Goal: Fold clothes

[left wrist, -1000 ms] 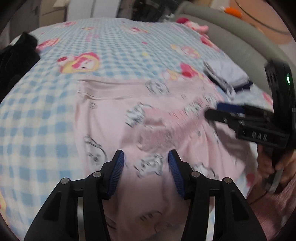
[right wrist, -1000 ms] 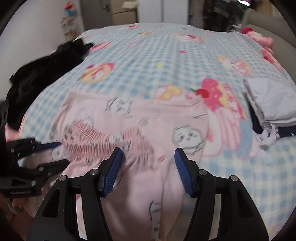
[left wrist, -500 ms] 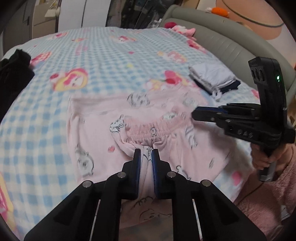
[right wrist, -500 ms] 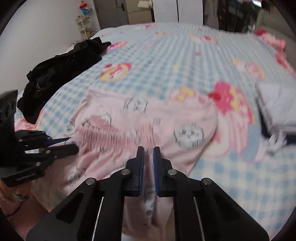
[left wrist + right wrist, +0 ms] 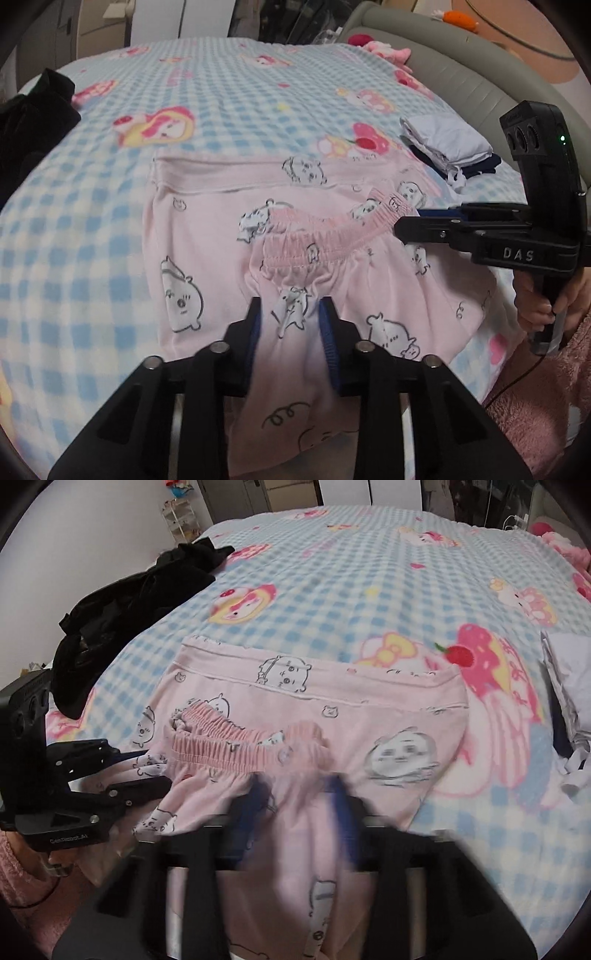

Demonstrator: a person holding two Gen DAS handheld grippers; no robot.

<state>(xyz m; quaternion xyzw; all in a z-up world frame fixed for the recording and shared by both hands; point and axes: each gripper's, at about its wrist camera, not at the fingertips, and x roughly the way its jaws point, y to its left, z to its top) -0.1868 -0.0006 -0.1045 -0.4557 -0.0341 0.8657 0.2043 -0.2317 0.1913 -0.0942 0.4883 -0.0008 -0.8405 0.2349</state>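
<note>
Lying flat on the bed (image 5: 229, 92), the pink pants (image 5: 207, 236) are ready for folding. Both the left gripper (image 5: 290, 314) and right gripper (image 5: 299, 794) have fingers apart, holding nothing.

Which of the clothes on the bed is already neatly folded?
The pale grey folded garment stack near the bed's right edge. The pink cartoon-print pyjama pants lie spread out, half done, and the black crumpled clothing pile is a heap.

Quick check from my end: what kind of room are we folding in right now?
Most likely a bedroom. The pink pajama pants lie on a bed with a blue checked cartoon blanket, a padded grey headboard runs along one side, and wardrobe doors stand beyond.
</note>
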